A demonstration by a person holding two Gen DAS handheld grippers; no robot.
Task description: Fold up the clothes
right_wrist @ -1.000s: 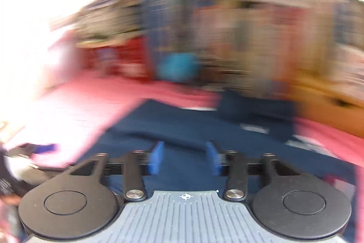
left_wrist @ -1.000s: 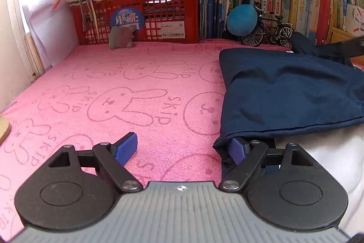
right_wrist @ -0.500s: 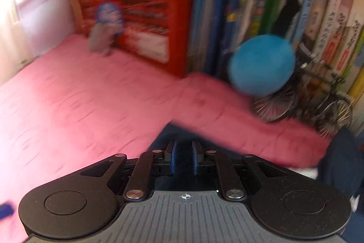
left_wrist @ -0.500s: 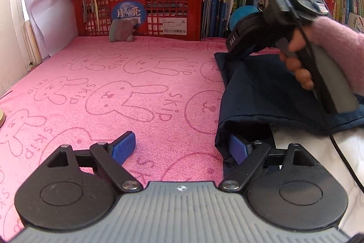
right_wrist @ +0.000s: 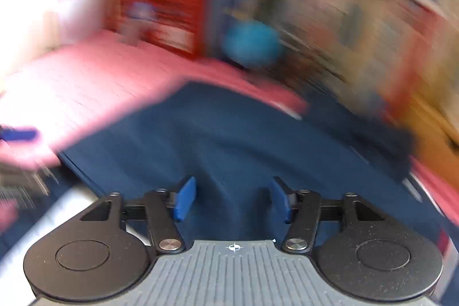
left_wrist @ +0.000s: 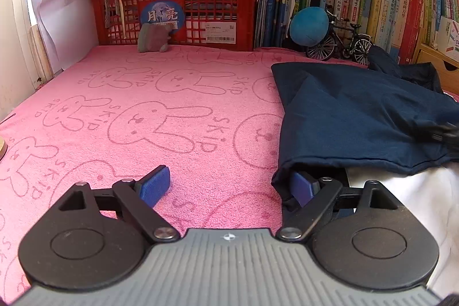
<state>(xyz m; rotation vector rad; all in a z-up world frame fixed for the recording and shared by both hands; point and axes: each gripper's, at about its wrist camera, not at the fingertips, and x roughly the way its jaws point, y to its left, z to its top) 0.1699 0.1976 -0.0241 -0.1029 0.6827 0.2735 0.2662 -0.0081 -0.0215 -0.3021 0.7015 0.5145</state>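
Navy cloth [left_wrist: 358,119] (soft, creased) covers pink terry towel [left_wrist: 143,105].

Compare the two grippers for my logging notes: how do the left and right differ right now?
The left gripper is spread wide, one pad under the navy garment edge; the right gripper is open less wide above the cloth. The left view is sharp; the right is motion-blurred. Both have blue pads and hold nothing.
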